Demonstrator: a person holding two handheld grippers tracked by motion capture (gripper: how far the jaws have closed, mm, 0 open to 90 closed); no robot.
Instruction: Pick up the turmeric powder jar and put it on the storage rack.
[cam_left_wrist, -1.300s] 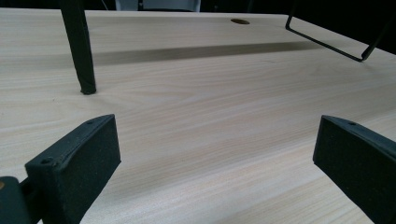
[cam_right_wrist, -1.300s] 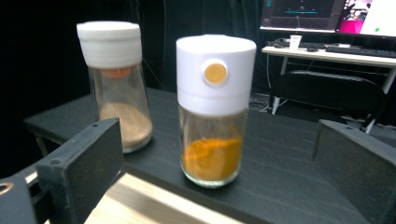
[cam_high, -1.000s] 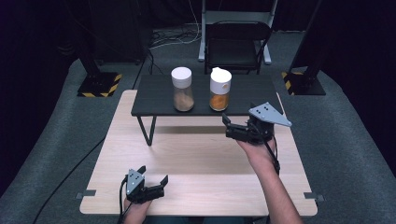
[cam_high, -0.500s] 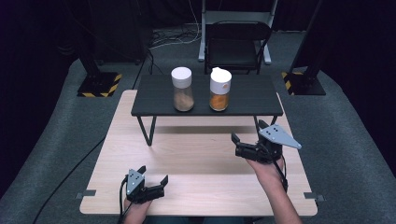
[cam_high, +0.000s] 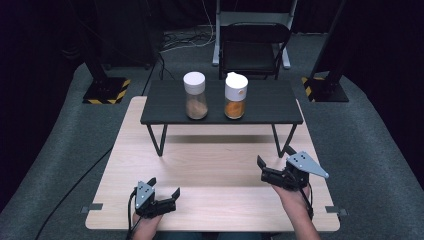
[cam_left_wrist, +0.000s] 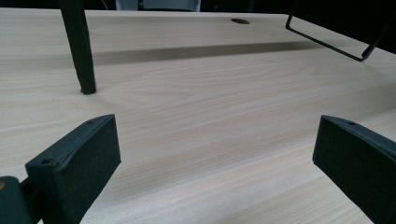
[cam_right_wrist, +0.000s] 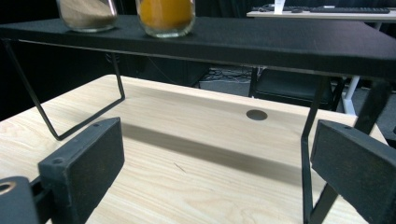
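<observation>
Two jars up on the black shelf (cam_high: 265, 100), clear of the wooden table (cam_high: 220, 165) and easy to reach: brown jar (cam_high: 195, 95) beside orange jar (cam_high: 235, 95). Right tongs (cam_high: 267, 172) wide open, empty, low and near the shelf's right leg, orange jar ahead and above. Left tongs (cam_high: 162, 197) open too, empty, well apart from both jars.

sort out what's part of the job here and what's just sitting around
In the job:
- orange spice jar
- brown spice jar
- black shelf under both jars
- right gripper, jaws open
- left gripper, jaws open

Just about:
- folding chair
- wooden table
- floor cables
</observation>
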